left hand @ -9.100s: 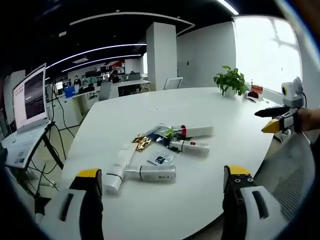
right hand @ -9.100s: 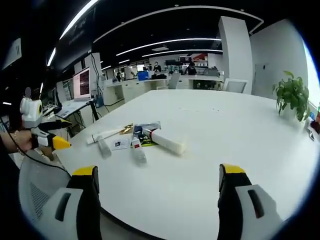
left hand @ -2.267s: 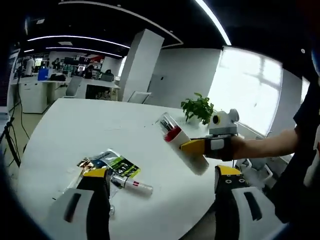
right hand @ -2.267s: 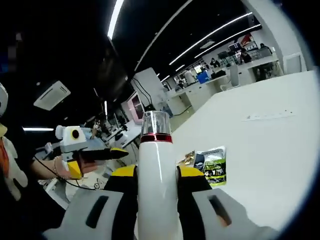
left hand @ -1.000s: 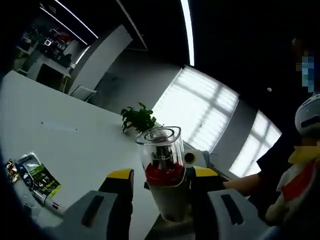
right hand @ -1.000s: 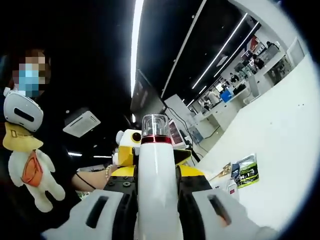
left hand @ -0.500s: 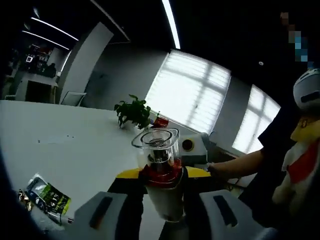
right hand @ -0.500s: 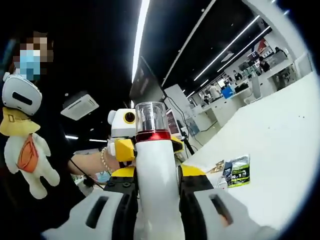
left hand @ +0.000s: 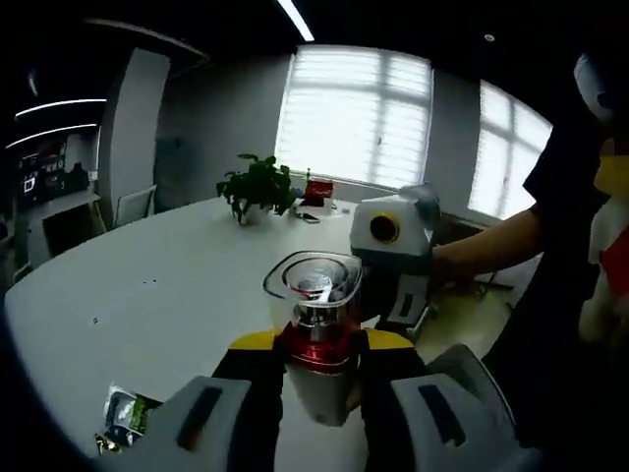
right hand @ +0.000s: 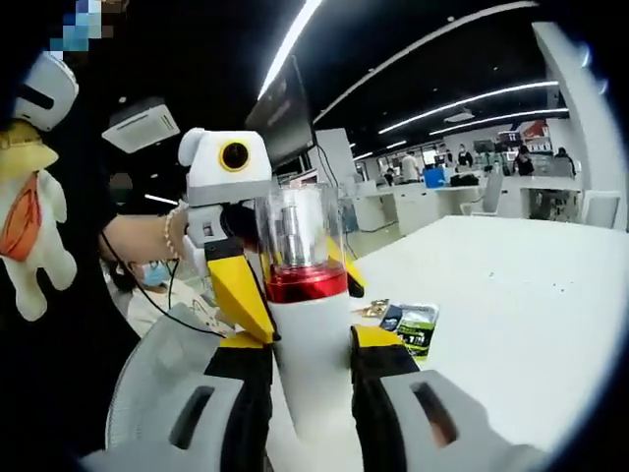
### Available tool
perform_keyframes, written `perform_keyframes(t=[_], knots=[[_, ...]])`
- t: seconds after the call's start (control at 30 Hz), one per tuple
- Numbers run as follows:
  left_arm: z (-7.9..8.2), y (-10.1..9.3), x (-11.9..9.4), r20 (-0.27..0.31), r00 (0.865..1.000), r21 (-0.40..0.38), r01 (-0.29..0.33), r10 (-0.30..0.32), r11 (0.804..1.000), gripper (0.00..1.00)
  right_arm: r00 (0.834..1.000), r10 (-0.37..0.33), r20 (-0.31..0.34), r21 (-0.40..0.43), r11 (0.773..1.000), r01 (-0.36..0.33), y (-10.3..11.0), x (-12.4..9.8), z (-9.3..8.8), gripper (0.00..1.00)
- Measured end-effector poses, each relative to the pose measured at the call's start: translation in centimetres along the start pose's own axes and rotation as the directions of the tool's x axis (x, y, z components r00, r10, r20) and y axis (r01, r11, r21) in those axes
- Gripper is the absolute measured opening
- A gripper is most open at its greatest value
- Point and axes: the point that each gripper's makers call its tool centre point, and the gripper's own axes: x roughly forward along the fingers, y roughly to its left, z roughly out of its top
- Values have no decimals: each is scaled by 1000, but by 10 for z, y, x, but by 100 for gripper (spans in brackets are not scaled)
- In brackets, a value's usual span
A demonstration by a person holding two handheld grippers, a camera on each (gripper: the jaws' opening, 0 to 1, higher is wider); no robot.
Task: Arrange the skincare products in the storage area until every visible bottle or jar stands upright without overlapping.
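Note:
A white bottle (left hand: 316,379) with a red ring and a clear cap is held in the air between both grippers. In the left gripper view my left gripper (left hand: 321,344) is shut on it just below the red ring, and the right gripper (left hand: 391,258) holds it from the far side. In the right gripper view my right gripper (right hand: 308,346) is shut on the bottle's (right hand: 313,388) white body, while the left gripper's yellow fingers (right hand: 236,285) clamp it near the red ring. A dark and green sachet (right hand: 413,324) lies on the white table (right hand: 511,295) with other products behind the bottle.
A potted plant (left hand: 257,187) and a small red item (left hand: 316,190) stand at the table's (left hand: 147,285) far side by the windows. The sachet (left hand: 123,418) lies at the near left. A grey mesh chair (right hand: 162,379) sits below the person's arm (right hand: 138,236).
Both views have swung round with the hands. The left jaws, slightly apart around the bottle a second ago, now press on it. The bottle stays held in the right gripper.

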Motion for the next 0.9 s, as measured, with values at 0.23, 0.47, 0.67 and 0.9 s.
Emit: perform_keyframes(t=[0.23,0.47,0.67,0.9], knots=[[-15,1,18,-47,999,31,12,-11,999,26,995,-58,-85,-68,996,52,-18,-2,-23,29],[-29,7,35,-67,998,23,18,-16,1000,26,989,-94,-114,-77,993,86,-30,-4,-41,29],[-44,12,48,-98,995,10,7,-6,1000,26,982,-120,-145,-103,989,106,-39,-3,-60,29],[-65,22,62,-145,989,10,-11,12,1000,26,978,-130,-161,-114,987,113,-51,0,-83,29]])
